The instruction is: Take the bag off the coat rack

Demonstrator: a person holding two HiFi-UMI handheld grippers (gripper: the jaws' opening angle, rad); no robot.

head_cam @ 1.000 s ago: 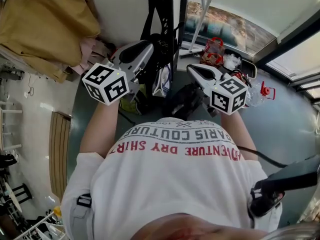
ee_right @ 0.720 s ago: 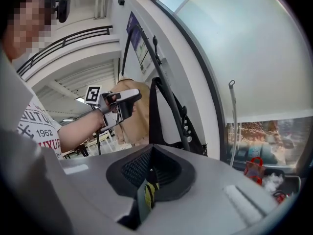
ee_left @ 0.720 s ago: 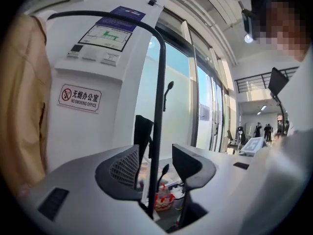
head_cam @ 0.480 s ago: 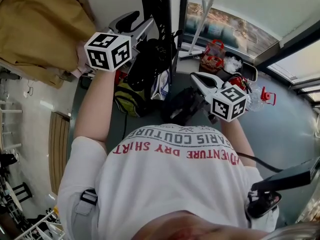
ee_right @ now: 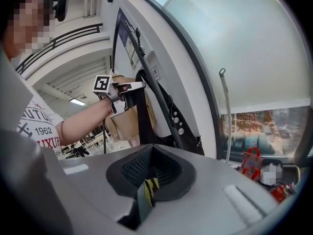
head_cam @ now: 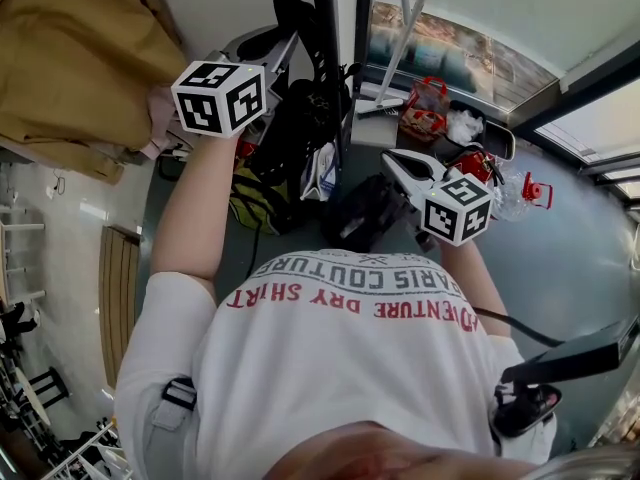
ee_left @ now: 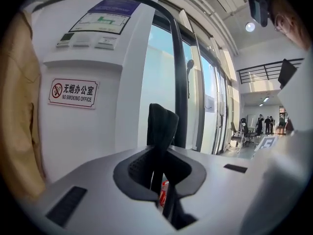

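The black bag (head_cam: pixel 300 133) is seen hanging against the dark pole of the coat rack (head_cam: pixel 326 63), at 12 o'clock from the person in the head view. Its black strap (ee_left: pixel 162 124) is pulled up tall from the bag, right beside the pole. The strap is pinched by the left gripper (ee_left: pixel 159 155), which is raised at 11 o'clock. The jaws have just been closing, and they are now pressed on the strap, which sticks up between them. In the right gripper view the same grip is seen from the side, with the strap running straight down from the left gripper to the bag. The right gripper (ee_right: pixel 148 177) is held lower, at 1 o'clock, well apart from the bag and touching nothing. Its jaws are drawn close together with only a thin slit left, and nothing is held in them. A yellow-green bag (head_cam: pixel 252 200) is seen on the floor under the black bag, at 11 o'clock. A dark round thing (head_cam: pixel 358 213) is seen just beside the right gripper; what it is cannot be told. A big brown coat (head_cam: pixel 80 58) is hung at 10 o'clock. A small red bag (head_cam: pixel 425 106) is set by the window at 1 o'clock, farther away. A no smoking sign (ee_left: pixel 73 93) is stuck on the white wall behind the rack.
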